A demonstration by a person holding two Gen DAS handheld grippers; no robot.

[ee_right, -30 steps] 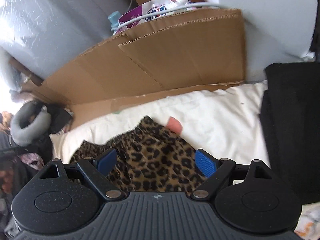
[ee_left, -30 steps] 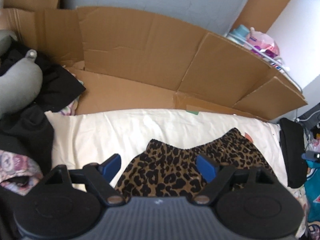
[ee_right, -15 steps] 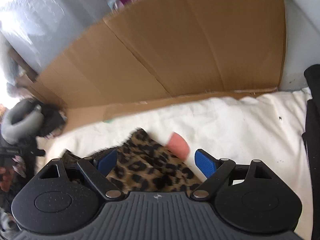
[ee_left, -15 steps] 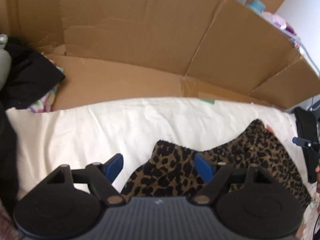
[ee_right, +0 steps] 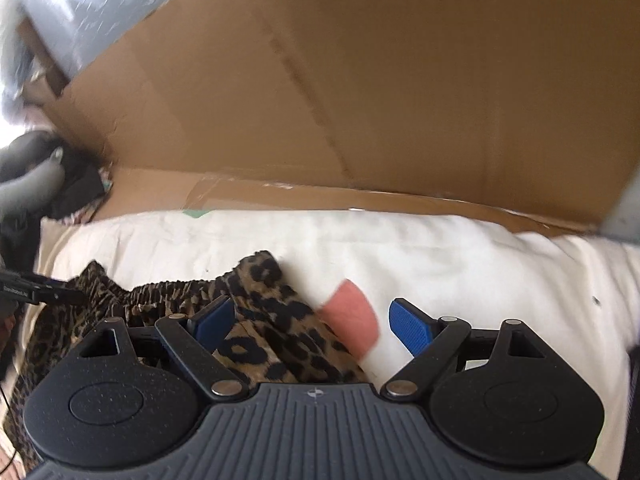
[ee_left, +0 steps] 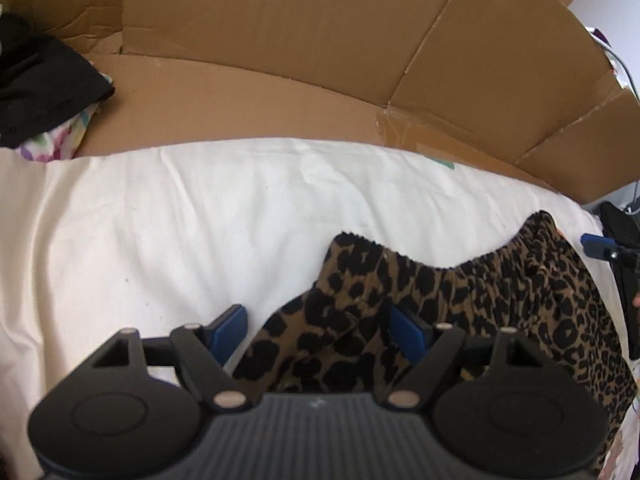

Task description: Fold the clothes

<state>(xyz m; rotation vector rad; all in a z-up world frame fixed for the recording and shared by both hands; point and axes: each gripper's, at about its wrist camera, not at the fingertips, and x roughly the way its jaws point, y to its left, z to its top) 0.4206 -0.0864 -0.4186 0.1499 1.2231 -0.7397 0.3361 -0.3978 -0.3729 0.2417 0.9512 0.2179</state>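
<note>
I hold both tongs, left (ee_left: 318,330) and right (ee_right: 312,324), released over the leopard garment's (ee_left: 460,300) waistband corners, ready to pinch and fold.

Bare white sheet (ee_left: 200,216) lies open left of the leopard-print garment (ee_left: 460,300); the cardboard wall (ee_left: 280,40) blocks beyond.

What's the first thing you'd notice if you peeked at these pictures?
The leopard-print garment jumps out, lying rumpled on the white sheet. Both open grippers hang over it, the left gripper at one corner of its gathered edge and the right gripper at the other, where a pink tag sticks out. Behind stands a big brown cardboard wall.
</note>
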